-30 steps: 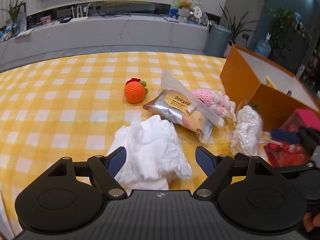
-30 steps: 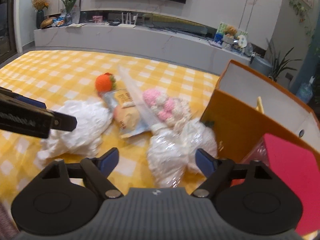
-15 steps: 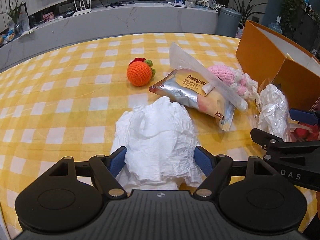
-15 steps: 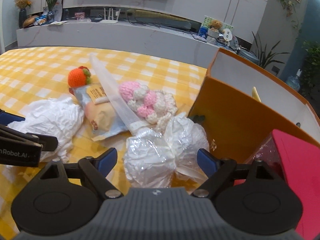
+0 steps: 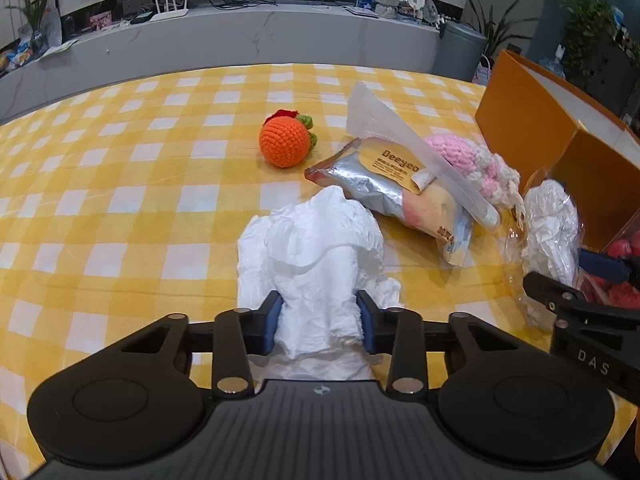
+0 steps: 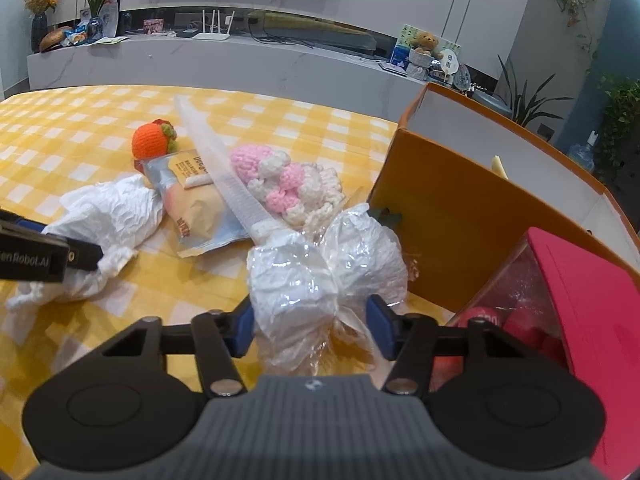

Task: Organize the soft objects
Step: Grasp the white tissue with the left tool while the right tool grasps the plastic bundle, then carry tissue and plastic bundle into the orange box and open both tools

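Surface: a yellow-and-white checked tablecloth covers the table. Behind it runs a long grey marble-look counter against a white wall, with potted plants at either end.

Containers: an open orange box stands at 2 o'clock in the right wrist view; only a pale strip shows inside. Beside it, at 4 o'clock, a clear case with a pink lid holds red items.

The left gripper has just been closing, and its jaws pinch the crumpled white paper. The right gripper has likewise been closing; its jaws squeeze the plastic-wrapped white bundle. A crocheted orange, snack packet and pink crochet toy lie at 12 o'clock.
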Available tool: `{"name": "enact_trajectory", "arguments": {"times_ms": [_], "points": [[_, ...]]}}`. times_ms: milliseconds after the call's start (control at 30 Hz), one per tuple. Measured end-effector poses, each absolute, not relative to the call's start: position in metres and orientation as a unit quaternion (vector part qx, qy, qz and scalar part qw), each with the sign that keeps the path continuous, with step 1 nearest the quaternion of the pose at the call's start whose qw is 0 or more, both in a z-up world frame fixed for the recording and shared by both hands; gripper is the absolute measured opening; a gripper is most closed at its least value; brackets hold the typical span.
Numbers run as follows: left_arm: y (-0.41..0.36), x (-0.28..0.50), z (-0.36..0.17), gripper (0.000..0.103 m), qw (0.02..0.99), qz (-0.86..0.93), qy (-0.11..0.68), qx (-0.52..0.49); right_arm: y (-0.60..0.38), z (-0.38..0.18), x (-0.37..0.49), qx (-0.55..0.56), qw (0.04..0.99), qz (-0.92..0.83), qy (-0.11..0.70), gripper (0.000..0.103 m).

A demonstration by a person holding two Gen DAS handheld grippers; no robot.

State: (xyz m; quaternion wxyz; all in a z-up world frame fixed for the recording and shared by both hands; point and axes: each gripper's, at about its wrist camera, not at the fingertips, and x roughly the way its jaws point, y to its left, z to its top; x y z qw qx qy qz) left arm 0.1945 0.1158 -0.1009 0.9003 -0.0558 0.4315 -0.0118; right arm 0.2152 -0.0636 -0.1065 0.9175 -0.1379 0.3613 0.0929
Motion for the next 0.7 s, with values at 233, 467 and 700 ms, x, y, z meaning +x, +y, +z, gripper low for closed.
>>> {"name": "enact_trajectory", "arguments": {"times_ms": [233,467,700], "points": [[0.121,0.192,-0.098,0.027,0.903,-0.01,0.423,-0.071,-0.059,-0.087,0.2,-0.156,0.919,0.118,0.342,0.039],[0.124,0.177,-0.084,0.024,0.914,-0.001,0.398,-0.081,-0.063,-0.067,0.174,-0.154,0.923,0.134,0.326,0.039],[0.11,0.141,-0.05,0.024,0.933,-0.016,0.35,-0.087,-0.078,-0.049,0.155,-0.137,0.929,0.142,0.314,0.039]]}}
